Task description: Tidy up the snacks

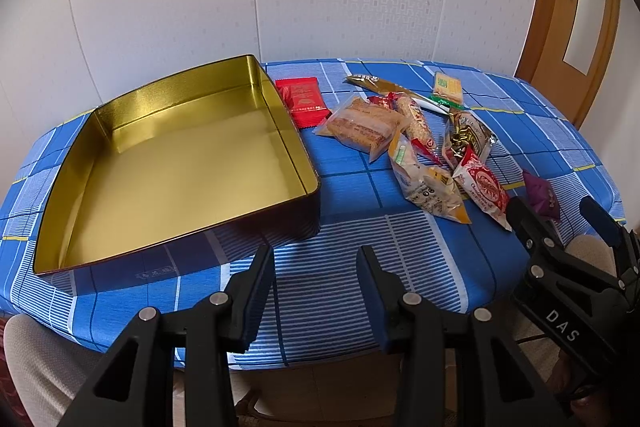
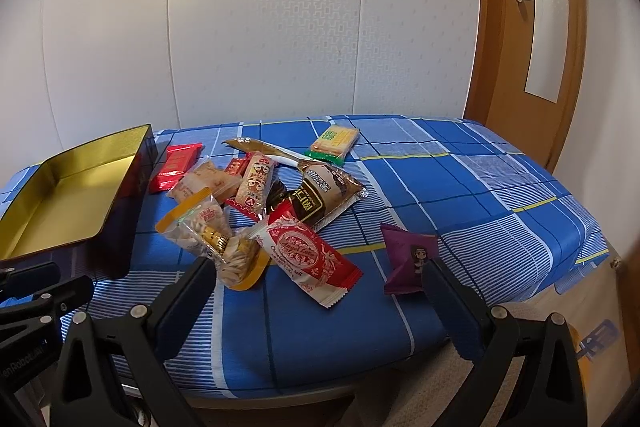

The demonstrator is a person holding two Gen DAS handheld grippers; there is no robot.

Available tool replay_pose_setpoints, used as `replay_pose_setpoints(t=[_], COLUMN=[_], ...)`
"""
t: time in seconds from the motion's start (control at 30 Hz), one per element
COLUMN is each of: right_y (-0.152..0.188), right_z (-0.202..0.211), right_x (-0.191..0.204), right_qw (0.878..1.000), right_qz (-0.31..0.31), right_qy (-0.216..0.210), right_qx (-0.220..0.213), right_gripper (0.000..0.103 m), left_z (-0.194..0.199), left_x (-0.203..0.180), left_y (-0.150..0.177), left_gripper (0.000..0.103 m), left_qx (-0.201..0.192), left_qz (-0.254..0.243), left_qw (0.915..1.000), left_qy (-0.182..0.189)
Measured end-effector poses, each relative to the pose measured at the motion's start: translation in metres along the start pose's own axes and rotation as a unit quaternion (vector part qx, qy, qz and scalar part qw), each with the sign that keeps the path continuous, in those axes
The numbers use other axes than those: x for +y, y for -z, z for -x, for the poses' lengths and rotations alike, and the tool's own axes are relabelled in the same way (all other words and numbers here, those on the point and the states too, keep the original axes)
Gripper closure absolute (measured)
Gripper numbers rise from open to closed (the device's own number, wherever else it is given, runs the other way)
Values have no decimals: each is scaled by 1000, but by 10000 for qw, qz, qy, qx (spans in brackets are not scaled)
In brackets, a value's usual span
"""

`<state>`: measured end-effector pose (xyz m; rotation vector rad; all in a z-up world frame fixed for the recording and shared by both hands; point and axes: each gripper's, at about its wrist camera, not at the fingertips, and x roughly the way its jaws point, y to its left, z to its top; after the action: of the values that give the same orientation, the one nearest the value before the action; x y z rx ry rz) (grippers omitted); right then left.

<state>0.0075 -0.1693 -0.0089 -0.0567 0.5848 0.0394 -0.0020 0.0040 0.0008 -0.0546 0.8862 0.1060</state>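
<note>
A blue checked cloth covers the worktop; an empty gold rectangular metal tin sits beside scattered wrapped snack packets. Left tool and right tool both gape wide, holding nothing.

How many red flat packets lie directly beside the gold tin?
1: the red flat packet lies on the tablecloth, next to the gold tin at its far right corner. The snack pile may hide others.

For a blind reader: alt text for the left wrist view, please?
An empty gold-lined metal tin sits on a blue checked tablecloth, with assorted wrapped snack packets heaped to its right. The open left claw hovers at the table's near edge.
</note>
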Motion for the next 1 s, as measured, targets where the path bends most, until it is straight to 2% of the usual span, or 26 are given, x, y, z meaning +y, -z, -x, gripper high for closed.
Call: replay_pose_setpoints(t=[1.0], right_y=[-2], right_z=[0], right_x=[1], right_qw=[10000], right_qz=[-39], right_qy=[-53], right_qx=[8], right_gripper=[0], left_z=[-3], left_x=[3], left_y=[1], left_gripper=[60], left_qx=[47], left_qz=[68], left_qw=[10000], left_qy=[-56])
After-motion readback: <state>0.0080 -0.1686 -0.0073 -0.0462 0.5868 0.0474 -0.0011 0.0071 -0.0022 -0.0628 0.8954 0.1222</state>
